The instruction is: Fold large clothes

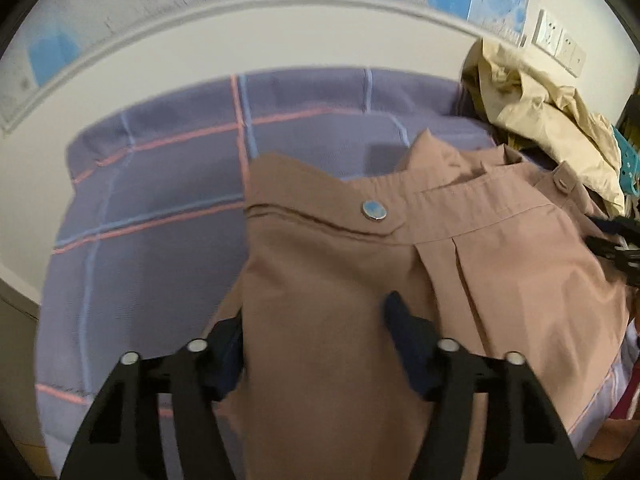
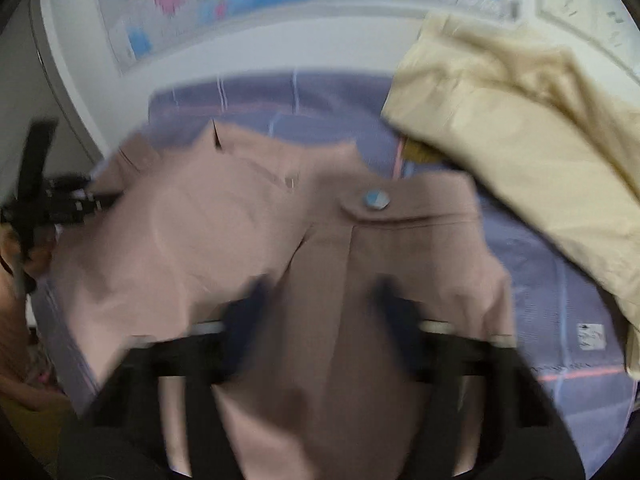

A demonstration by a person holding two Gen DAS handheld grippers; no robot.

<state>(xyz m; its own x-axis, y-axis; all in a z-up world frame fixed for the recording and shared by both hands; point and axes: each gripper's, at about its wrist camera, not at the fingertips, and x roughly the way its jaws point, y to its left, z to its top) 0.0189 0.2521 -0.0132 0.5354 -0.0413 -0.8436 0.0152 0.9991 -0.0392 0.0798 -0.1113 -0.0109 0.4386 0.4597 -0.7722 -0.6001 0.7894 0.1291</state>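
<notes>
A dusty-pink garment (image 1: 400,280) with a waistband and a shiny blue-silver button (image 1: 374,210) lies spread on the bed. My left gripper (image 1: 316,312) is open over its lower part. The left finger sits at the cloth's left edge and the right finger (image 1: 404,328) rests on top of the fabric. In the blurred right wrist view my right gripper (image 2: 320,286) straddles a raised ridge of the same garment (image 2: 200,232) below its button (image 2: 375,200). Whether its pads press the cloth is unclear. Each gripper shows at the edge of the other's view.
The bed has a purple plaid sheet (image 1: 140,200) with pink and blue stripes. A crumpled cream garment (image 2: 520,140) is piled at the back right, and a teal hanger (image 1: 628,168) lies beside it. A white headboard rail (image 1: 240,20), a wall map and sockets (image 1: 556,40) are behind.
</notes>
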